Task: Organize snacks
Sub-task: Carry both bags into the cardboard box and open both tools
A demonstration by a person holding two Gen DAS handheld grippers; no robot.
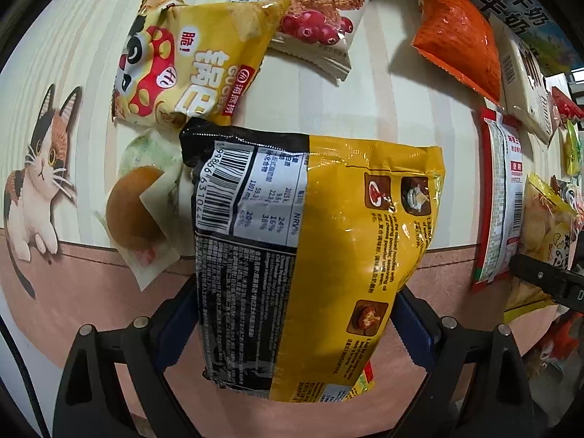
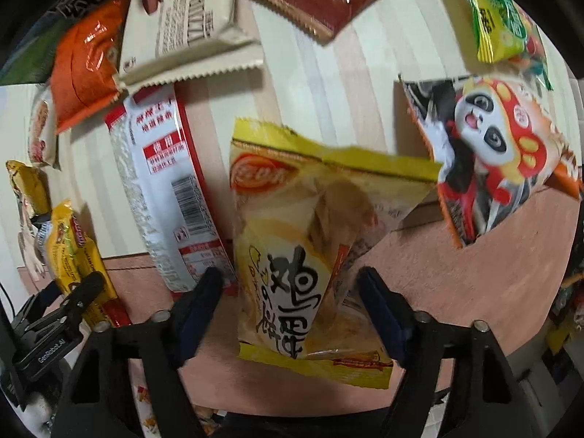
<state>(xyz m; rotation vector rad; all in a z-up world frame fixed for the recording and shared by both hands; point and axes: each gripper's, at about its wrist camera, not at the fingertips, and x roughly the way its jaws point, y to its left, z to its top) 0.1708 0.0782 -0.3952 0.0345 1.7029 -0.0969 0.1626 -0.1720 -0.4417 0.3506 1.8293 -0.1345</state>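
Two grippers over snack packets on the bench.

The left gripper (image 1: 295,314) stands wide, its fingers flanking a yellow noodle packet (image 1: 328,241) at both sides; a firm grip cannot be told. The right gripper (image 2: 292,292) is about half open around a pale yellow chip bag (image 2: 310,241), its pads apart from it. A red-edged white packet (image 2: 164,189) lies just left of the right gripper.

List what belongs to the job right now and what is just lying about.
In hand: yellow noodle packet, inside left gripper; yellow crisp bag, inside right gripper.
Lying about: panda snack bag, oat cookie pack, orange bag, wrapped bun.
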